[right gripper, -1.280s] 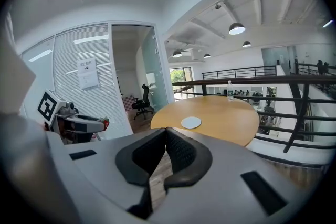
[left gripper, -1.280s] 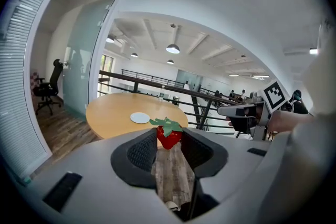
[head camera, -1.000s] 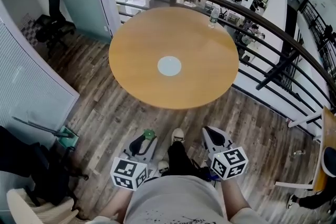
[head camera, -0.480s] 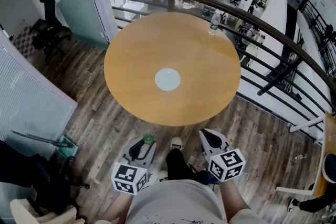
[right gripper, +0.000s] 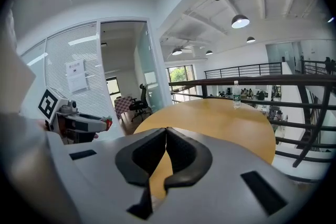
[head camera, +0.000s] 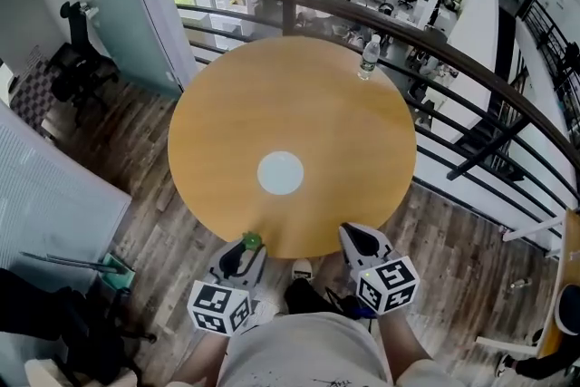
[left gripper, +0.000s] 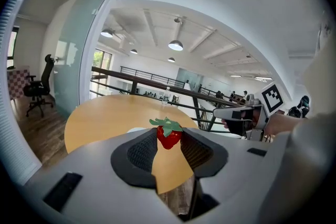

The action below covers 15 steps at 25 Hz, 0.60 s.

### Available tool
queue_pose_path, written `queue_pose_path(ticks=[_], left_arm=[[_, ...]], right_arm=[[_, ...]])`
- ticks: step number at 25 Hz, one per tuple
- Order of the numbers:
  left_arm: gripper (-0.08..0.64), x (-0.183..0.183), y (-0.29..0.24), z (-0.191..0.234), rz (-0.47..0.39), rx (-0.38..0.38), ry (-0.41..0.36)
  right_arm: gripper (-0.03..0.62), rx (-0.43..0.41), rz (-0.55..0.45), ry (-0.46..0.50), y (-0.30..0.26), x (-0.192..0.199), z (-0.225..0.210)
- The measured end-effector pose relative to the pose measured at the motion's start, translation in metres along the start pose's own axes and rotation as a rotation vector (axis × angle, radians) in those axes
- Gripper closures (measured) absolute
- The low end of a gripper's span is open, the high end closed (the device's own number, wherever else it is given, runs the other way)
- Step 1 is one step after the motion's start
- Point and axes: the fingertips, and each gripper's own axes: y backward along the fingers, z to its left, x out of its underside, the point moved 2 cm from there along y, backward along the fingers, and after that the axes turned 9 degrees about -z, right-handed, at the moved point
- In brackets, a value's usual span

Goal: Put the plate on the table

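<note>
Head view, looking steeply down.

- Round wooden table (head camera: 227, 122) fills mid-frame, on a dark plank floor (head camera: 172, 222).
- Clear plastic water bottle (head camera: 367, 56) stands upright near the table's upper right edge, well apart from everything else on it.
- Dark curved railing (head camera: 471, 68) sweeps from the top of the frame to the right, just beyond the table. An open hall with people lies below it.
- Black office chair (head camera: 72, 59) at upper left, beside a frosted glass partition (head camera: 118, 4).
- Green-edged thing on the floor at lower left (head camera: 116, 265); cannot tell what it is.
- Person's pale shirt (head camera: 304, 349) along the bottom edge, one shoe (head camera: 302, 269) just under the table's near rim.

Grippers, low centre, both at the near table edge and pointing up-frame:

- Left gripper (head camera: 246, 246): pads clamped on a small red strawberry with a green leaf cap (left gripper: 168, 135), gripped at the very tips.
- Right gripper (head camera: 355, 236): jaw tips pressed together, nothing between them.

Only bare tabletop lies between the gripper tips and the plate.

Task's thing:

- Small round white plate (head camera: 280, 173), flat and plain, with a faint bluish cast.
- It already sits on the table, a little below the table's centre, level, with nothing on it.
- Neither gripper touches it.
- Bottle far from it, toward upper right.
</note>
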Motion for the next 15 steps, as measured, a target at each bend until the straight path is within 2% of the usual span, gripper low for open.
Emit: queue_pose_path(ticks=[8, 15], left_arm=[[0.407, -0.028, -0.065, 0.014, -0.002, -0.024, -0.009], [0.407, -0.040, -0.089, 0.011, -0.012, -0.039, -0.010]], right_arm=[[0.568, -0.036, 0.004, 0.021, -0.051, -0.025, -0.048], [0.568, -0.044, 0.018, 0.032, -0.062, -0.031, -0.072]])
